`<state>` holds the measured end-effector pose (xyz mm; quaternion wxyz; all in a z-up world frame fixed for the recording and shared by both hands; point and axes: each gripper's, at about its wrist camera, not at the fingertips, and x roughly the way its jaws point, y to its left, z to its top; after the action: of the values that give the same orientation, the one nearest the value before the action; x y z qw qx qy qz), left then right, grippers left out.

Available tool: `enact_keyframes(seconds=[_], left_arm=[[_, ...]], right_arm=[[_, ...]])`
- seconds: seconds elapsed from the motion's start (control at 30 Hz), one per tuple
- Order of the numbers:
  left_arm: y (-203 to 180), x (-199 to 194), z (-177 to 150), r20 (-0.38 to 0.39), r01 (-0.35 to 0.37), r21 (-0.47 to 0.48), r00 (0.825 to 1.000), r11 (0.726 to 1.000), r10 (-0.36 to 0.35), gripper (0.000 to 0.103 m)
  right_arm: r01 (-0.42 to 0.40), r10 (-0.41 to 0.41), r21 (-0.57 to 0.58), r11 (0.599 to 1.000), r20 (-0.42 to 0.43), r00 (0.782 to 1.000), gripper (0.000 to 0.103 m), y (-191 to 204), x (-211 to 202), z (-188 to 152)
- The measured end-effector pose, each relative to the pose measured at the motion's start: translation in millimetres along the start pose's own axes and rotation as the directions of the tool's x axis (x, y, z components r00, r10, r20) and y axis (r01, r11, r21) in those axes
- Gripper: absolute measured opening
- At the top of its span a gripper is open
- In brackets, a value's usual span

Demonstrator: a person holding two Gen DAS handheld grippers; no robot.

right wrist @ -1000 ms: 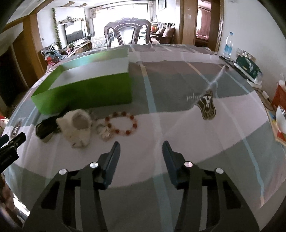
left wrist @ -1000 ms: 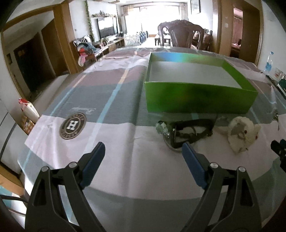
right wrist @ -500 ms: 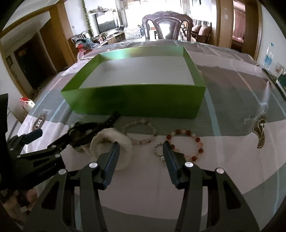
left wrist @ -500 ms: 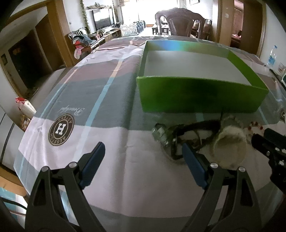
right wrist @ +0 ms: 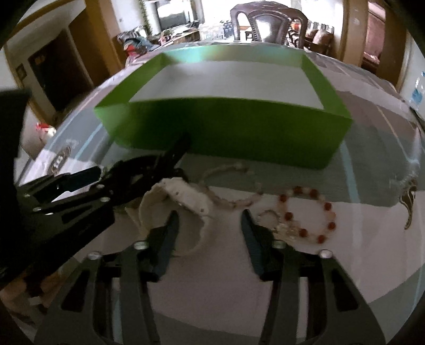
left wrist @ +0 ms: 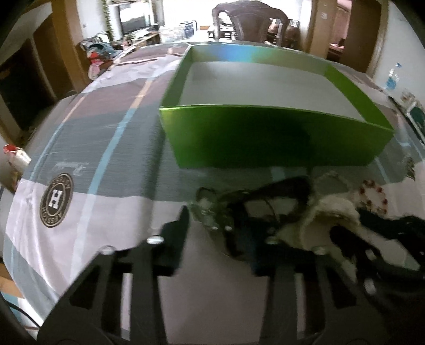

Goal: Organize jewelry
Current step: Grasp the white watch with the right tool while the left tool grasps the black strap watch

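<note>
An open green box [left wrist: 279, 138] [right wrist: 228, 132] with a white floor stands on the tablecloth. In front of it lie a black strap piece with a clear stone [left wrist: 212, 209], a white fluffy scrunchie [right wrist: 172, 201] [left wrist: 329, 212], a pale bead strand [right wrist: 233, 201] and a red-and-white bead bracelet [right wrist: 310, 212] [left wrist: 372, 196]. My left gripper [left wrist: 220, 220] is open, its fingers straddling the black strap piece; it shows in the right wrist view [right wrist: 111, 175]. My right gripper [right wrist: 209, 220] is open, its left finger over the scrunchie.
The tablecloth has grey, white and blue stripes with a round brown logo [left wrist: 55, 200]. A wooden chair [right wrist: 268, 24] stands beyond the table's far edge. A water bottle [left wrist: 391, 77] stands at the far right.
Both grippers moved forward and down onto the jewelry. The left gripper's fingers have narrowed around the black strap piece. The right gripper reached the scrunchie.
</note>
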<state>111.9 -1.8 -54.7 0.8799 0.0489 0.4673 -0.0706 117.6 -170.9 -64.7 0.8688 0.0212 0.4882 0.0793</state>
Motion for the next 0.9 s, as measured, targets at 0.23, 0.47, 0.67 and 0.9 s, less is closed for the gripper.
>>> enact_keyframes(seconds=[0.23,0.47,0.67,0.9], left_arm=[[6.2,-10.5,-8.5,-0.011,0.033,-0.005,0.999,0.999,-0.033,0.021],[16.2,-33.2,-29.4,-0.004,0.067,0.008,0.998,0.998,-0.067,0.021],[22.9,-33.8,-36.0,-0.004,0.038,0.0,0.999,0.999,-0.038,0.039],[24.4,-24.2,-38.9,-0.028,0.101,-0.014,0.994,0.995,-0.102,0.018]], right_arm=[[0.048,-0.049,0.021,0.999,0.047,0.998,0.013,-15.4,-22.5,-10.2],[0.098,-0.101,0.077,0.992,0.037,0.994,0.013,-38.9,-34.6,-28.3],[0.105,-0.107,0.114,0.988,0.014,0.994,0.013,-40.7,-27.8,-41.8],[0.116,-0.119,0.114,0.987,0.02,0.993,0.013,-39.0,-26.4,-42.0]])
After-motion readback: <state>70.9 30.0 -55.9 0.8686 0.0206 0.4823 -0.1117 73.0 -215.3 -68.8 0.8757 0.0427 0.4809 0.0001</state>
